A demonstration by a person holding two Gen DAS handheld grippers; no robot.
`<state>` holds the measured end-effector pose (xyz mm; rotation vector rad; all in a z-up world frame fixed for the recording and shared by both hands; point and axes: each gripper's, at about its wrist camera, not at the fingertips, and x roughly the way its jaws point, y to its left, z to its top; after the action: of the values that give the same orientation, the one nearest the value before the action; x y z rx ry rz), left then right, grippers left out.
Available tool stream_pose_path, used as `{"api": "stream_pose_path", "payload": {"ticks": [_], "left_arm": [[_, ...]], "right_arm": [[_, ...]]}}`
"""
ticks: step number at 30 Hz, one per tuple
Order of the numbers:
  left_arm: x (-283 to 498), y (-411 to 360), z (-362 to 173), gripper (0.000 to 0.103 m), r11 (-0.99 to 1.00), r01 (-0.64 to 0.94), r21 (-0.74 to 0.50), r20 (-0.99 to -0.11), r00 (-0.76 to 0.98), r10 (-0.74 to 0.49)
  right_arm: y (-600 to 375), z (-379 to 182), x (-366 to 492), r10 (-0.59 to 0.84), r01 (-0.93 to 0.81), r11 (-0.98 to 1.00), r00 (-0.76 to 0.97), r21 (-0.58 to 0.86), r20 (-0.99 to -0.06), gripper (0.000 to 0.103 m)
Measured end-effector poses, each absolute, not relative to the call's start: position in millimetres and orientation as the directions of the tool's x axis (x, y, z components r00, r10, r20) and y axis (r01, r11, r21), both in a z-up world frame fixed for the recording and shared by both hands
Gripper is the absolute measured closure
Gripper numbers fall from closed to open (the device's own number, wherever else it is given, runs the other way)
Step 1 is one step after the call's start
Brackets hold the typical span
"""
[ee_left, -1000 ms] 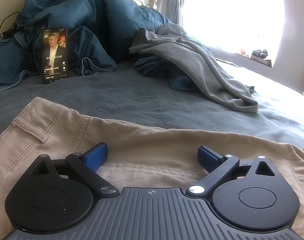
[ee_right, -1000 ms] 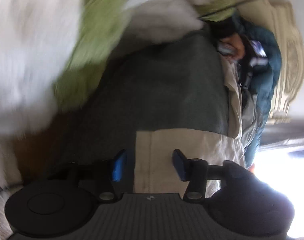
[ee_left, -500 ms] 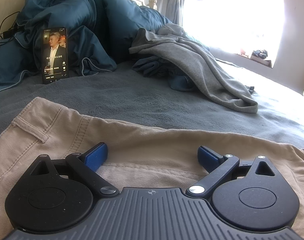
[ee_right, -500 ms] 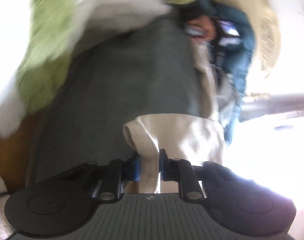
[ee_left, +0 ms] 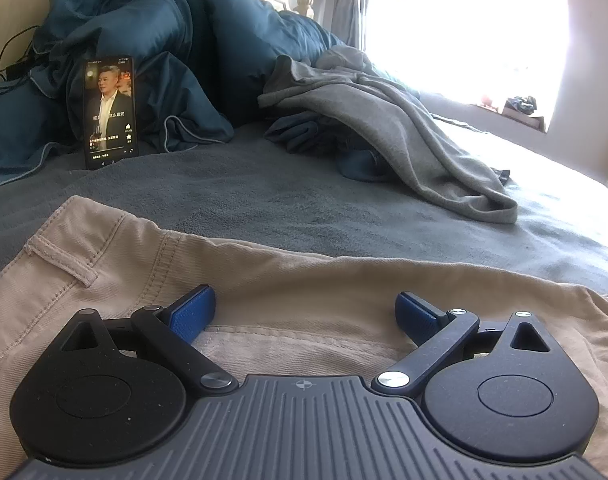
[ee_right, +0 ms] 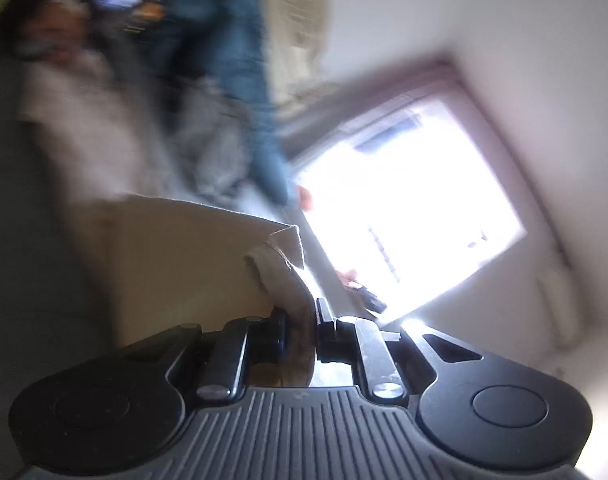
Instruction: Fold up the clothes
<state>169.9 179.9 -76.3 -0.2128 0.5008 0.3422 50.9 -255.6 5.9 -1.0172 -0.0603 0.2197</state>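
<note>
Resting on the beige trousers (ee_left: 263, 280) spread across the grey bed (ee_left: 304, 200), the left gripper (ee_left: 306, 312) stands wide, grasping nothing — the right gripper (ee_right: 299, 334) clenches a raised trouser fold (ee_right: 283, 276). Farther back lie grey clothes (ee_left: 384, 128).

The left wrist view sits low and very near the beige trousers (ee_left: 287, 280), looking along the bed (ee_left: 263, 208) toward the blue duvet (ee_left: 175, 40), the phone (ee_left: 111, 112) and the bright window (ee_left: 464, 20). The right wrist view is tilted to one side and blurred, higher above the bed, facing the window (ee_right: 404, 208) and the wall. Both views share the trousers (ee_right: 183, 256), the duvet and the window.
</note>
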Motion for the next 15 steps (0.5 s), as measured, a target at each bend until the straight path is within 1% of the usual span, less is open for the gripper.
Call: {"api": "stream_pose_path", "payload": {"ticks": [4, 6, 10, 15], "left_arm": [[171, 179, -76, 0.005, 0.922, -0.372, -0.108, -0.507, 0.818, 0.271], [172, 179, -76, 0.005, 0.923, -0.372, -0.1, -0.511, 0.815, 0.274], [174, 177, -76, 0.005, 0.924, -0.374, -0.083, -0.516, 0.809, 0.281], [175, 176, -77, 0.004, 0.925, -0.374, -0.071, -0.519, 0.805, 0.286]], "right_arm": [[-274, 25, 132, 0.079, -0.063, 0.581, 0.997, -0.811, -0.021, 0.09], [-292, 33, 167, 0.014, -0.038, 0.629, 0.999, -0.777, -0.038, 0.091], [-336, 36, 227, -0.087, -0.02, 0.721, 0.989, -0.692, -0.119, 0.091], [-365, 5, 278, -0.128, -0.057, 0.776, 0.961, -0.628, -0.245, 0.091]]}}
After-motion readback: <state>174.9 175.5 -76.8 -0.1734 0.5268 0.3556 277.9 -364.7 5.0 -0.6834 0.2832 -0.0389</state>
